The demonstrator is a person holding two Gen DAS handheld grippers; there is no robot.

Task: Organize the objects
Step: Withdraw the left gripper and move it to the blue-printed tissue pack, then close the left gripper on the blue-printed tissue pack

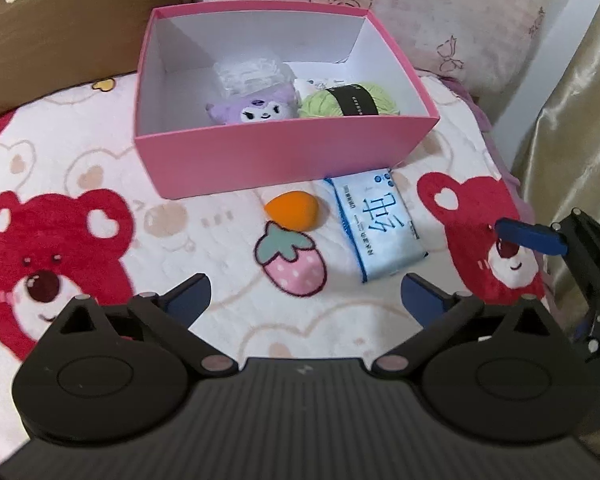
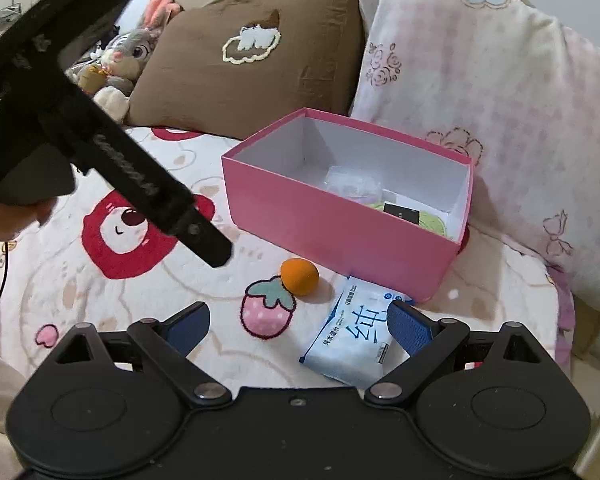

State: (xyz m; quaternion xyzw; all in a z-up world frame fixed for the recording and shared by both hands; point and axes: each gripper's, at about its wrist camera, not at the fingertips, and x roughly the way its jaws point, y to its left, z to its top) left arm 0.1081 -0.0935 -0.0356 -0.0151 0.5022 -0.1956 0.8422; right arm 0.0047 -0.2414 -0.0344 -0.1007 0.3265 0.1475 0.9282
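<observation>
wipes pack (image 2: 350,346) beside pink box (image 2: 332,236) edge | right gripper (image 2: 300,326) spread, above pack

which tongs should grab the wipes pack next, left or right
Right, probably. The right tongs are open with the wipes pack just ahead, one finger already overlapping its edge. The left tongs, also open, sit further back from it.

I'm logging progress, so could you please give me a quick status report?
Left gripper and right gripper: jaws open, empty. Wipes pack and orange sponge outside pink box. Nothing in the way.
</observation>
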